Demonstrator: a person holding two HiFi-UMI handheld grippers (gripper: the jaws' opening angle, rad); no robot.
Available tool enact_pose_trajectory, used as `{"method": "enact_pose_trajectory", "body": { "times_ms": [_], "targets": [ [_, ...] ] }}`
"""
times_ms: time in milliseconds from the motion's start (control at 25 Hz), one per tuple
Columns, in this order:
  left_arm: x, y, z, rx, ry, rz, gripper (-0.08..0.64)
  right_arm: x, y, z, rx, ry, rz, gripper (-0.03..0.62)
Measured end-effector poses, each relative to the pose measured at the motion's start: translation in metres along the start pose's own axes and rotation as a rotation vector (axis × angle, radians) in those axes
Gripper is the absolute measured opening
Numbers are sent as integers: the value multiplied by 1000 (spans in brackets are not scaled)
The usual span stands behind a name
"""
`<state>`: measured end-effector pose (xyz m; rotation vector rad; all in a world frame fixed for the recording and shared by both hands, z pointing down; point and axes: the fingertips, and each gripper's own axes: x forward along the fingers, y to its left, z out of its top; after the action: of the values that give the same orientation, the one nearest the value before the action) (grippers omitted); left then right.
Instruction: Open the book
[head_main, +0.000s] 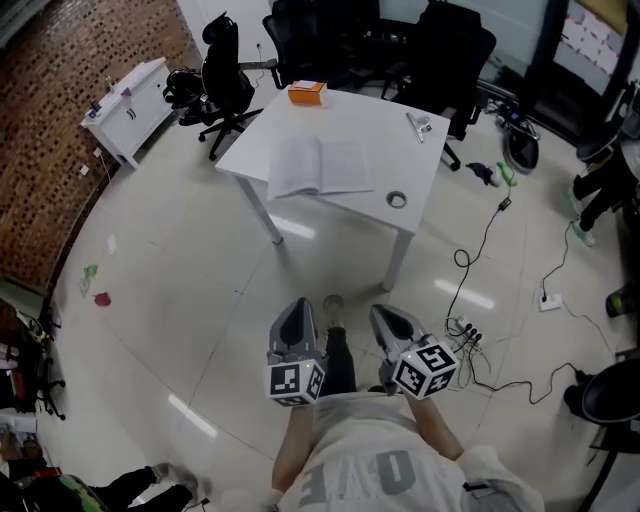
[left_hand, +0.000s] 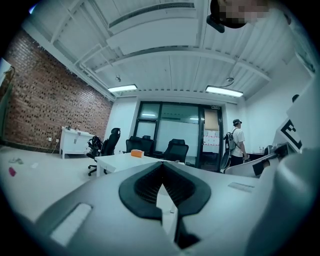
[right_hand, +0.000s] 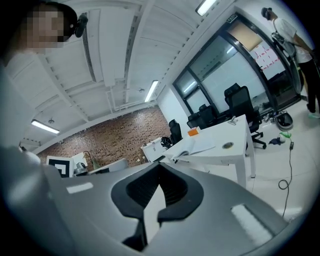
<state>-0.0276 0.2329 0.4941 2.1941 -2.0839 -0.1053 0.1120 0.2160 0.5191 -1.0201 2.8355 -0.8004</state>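
Two grippers low in the head view, side by side in front of the person's chest, both pointing toward the table. Left gripper (head_main: 298, 305) has its jaws closed with nothing between them; its own view shows the pads meeting tip to tip (left_hand: 162, 167). Right gripper (head_main: 385, 311) is the same, jaws together and empty (right_hand: 159, 168). Both are well apart from the table, with bare floor between. Power strip and cables (head_main: 468, 330) lie on the floor just right of the right gripper.

White table (head_main: 385, 150) sits upper center of the head view. Book (head_main: 320, 167) lies on it near the front edge, already open, pages flat; the right gripper view shows it at center right (right_hand: 197, 146). Small ring (head_main: 397, 199) is at the table's front right, a metal clip (head_main: 418, 124) near the far right edge, an orange box (head_main: 307, 92) at the far edge. Black office chairs (head_main: 228, 80) stand behind the table. White cabinet (head_main: 130, 108) against a brick wall (head_main: 60, 100), upper left. In the left gripper view a person with a backpack (left_hand: 235, 145) stands far off at right.
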Motion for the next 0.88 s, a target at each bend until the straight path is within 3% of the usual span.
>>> {"method": "enact_pose_trajectory", "body": {
  "times_ms": [480,880],
  "targets": [
    [156,90,37,-13,-76,-1,18,159,-54,73,-103,17,-30,3],
    [321,139,80,31,-124,-122,18,316,-99,172,-163,-83,-57,3]
  ]
}}
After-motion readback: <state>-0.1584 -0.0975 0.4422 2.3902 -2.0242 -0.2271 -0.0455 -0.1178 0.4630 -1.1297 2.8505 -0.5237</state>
